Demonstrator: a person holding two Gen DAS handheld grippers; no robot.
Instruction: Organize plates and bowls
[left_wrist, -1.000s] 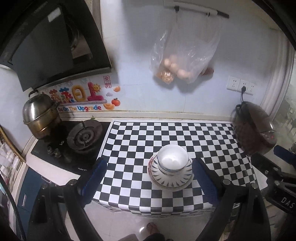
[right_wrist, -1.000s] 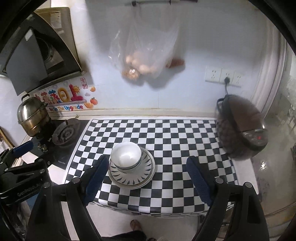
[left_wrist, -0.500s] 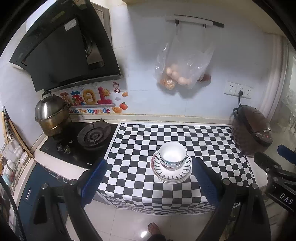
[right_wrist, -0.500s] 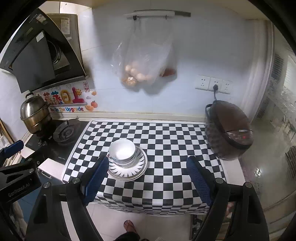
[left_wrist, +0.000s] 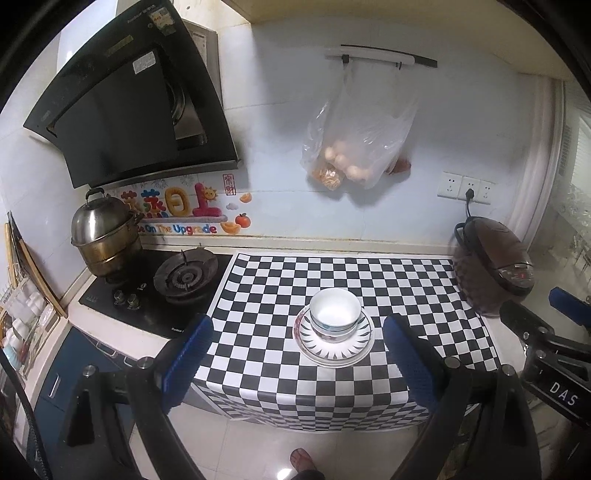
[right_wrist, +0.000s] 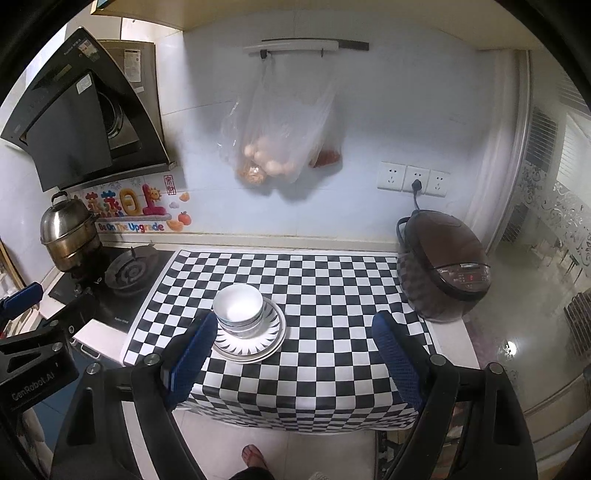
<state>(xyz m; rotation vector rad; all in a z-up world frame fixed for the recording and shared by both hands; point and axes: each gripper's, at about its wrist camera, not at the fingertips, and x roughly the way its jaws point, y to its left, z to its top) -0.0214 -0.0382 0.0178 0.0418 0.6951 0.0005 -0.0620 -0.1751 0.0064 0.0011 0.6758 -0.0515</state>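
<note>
White bowls (left_wrist: 334, 319) sit stacked on a pile of striped-rim plates (left_wrist: 334, 352) near the front of the checkered counter (left_wrist: 332, 273). The stack also shows in the right wrist view, bowls (right_wrist: 238, 308) on plates (right_wrist: 258, 341). My left gripper (left_wrist: 295, 360) is open and empty, held back from the counter's front edge, above the floor. My right gripper (right_wrist: 291, 356) is open and empty, likewise back from the edge, with the stack just past its left finger (right_wrist: 192, 350).
A gas stove (left_wrist: 184, 275) with a steel pot (left_wrist: 103, 236) stands left. A brown rice cooker (right_wrist: 443, 266) stands right, plugged into the wall. A plastic bag of food (left_wrist: 354, 147) hangs on the back wall. A range hood (left_wrist: 129, 99) juts out upper left.
Both grippers have pulled back and up from the counter, so the stack looks smaller and farther. Both stay open. The bowls and plates have not moved.
</note>
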